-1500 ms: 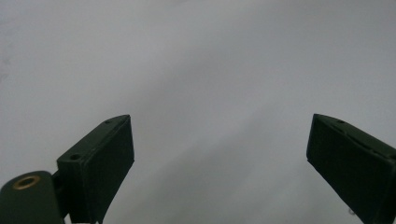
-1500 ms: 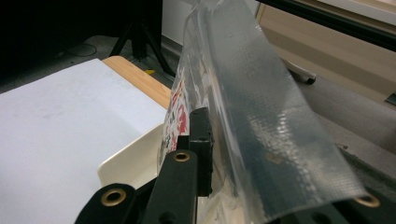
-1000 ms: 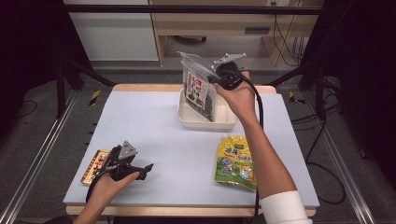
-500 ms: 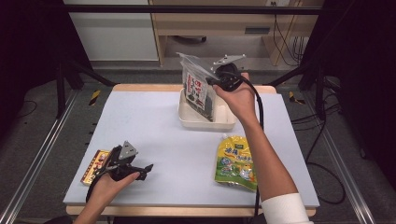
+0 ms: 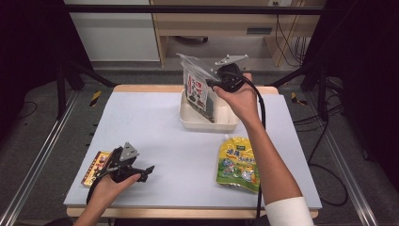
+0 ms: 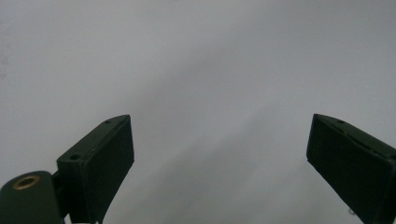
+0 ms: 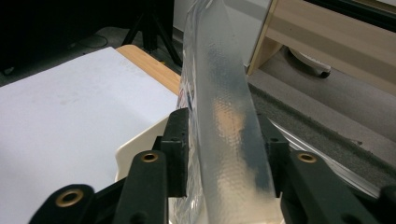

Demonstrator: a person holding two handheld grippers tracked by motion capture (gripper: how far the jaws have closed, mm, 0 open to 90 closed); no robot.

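Observation:
My right gripper [image 5: 210, 83] is shut on the clear top seam of a dark snack packet [image 5: 200, 93], which stands upright with its lower end inside the white tray [image 5: 207, 125] at the back of the table. The right gripper view looks along that seam [image 7: 224, 126], pinched between both jaws. Near the front left edge, my left gripper [image 5: 145, 170] rests low over the bare table, jaws wide apart and nothing between them [image 6: 219, 154].
A yellow-green snack bag [image 5: 238, 163] lies flat at the front right, beside the right forearm. A small red-yellow packet [image 5: 96, 165] lies at the front left, just behind the left gripper. Beyond the table's far edge stand dark stand legs and a wooden shelf.
The packet has sunk slightly toward the tray with the right gripper still holding it. The left gripper has not moved.

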